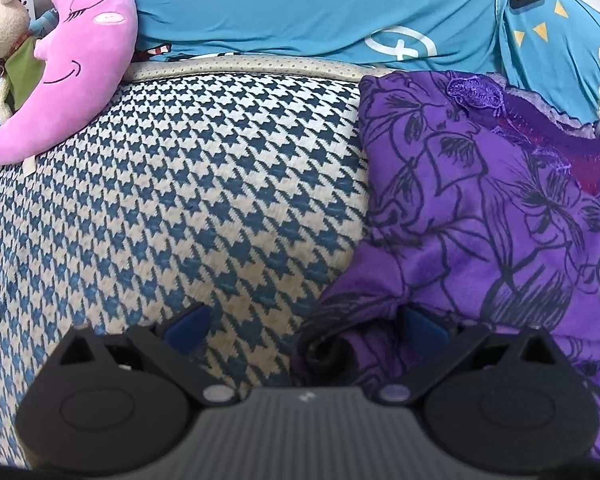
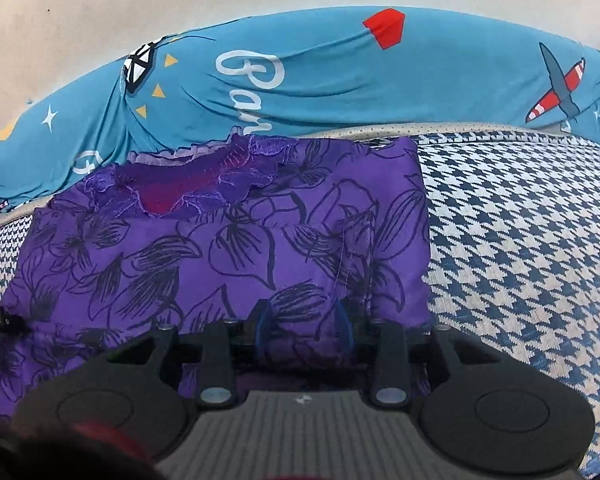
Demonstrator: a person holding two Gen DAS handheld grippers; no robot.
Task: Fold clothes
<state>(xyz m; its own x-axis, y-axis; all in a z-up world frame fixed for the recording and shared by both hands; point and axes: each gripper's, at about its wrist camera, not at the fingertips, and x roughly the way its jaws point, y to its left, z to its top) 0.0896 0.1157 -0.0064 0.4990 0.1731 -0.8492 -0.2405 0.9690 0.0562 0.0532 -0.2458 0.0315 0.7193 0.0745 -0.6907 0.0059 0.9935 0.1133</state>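
Observation:
A purple garment printed with dark flowers, with lace at its neckline, lies folded on the houndstooth bed cover. My left gripper stands open at the garment's near left edge. The cloth's rolled hem lies against its right blue pad, and its left pad is over bare cover. In the right wrist view the garment fills the middle. My right gripper is shut on a bunch of the purple cloth at the near edge.
A pink moon plush and a beige teddy sit at the back left. A long teal printed pillow runs along the wall behind the garment. Bare houndstooth cover spreads to the right.

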